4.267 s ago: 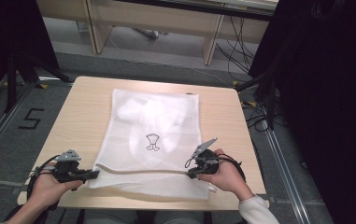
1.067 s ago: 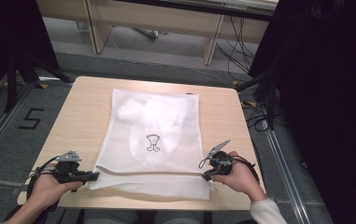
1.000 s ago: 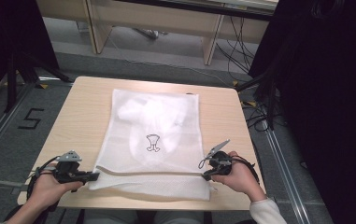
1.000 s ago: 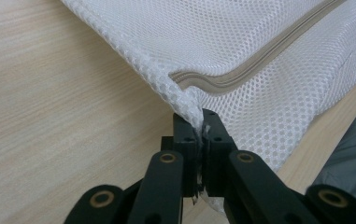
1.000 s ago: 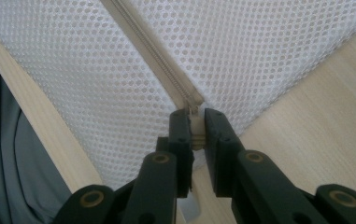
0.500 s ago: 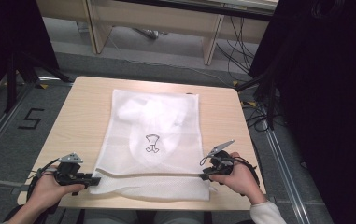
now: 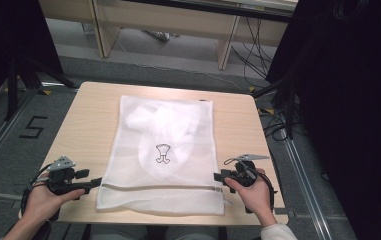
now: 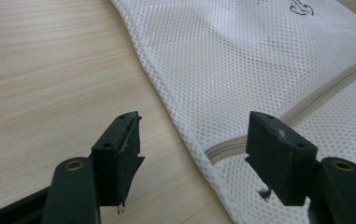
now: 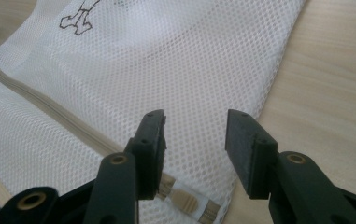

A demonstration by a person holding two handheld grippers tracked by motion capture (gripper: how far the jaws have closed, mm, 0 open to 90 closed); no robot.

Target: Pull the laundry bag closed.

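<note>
The high view looks forward and down over the whole table [image 7: 88, 120]. Each gripper view sits low and close, facing inward along its jaws. All three share the mesh bag [image 7: 165, 150] [image 8: 259, 60] [image 9: 166, 70] and its zipper [image 8: 306, 109] [image 9: 45, 105].

A white mesh laundry bag [image 7: 163, 155] lies flat across the middle of the wooden surface [image 7: 88, 120], its low, slightly lumpy bulk the one obstacle there. Bare wood runs down both sides of the bag and along the far edge, leaving open lanes. The left gripper [image 7: 94, 183] sits with jaws apart just beside the bag's near left corner; the right gripper [image 7: 218, 176], jaws also apart, rests at the near right corner over the zipper [image 9: 49, 112] end.
</note>
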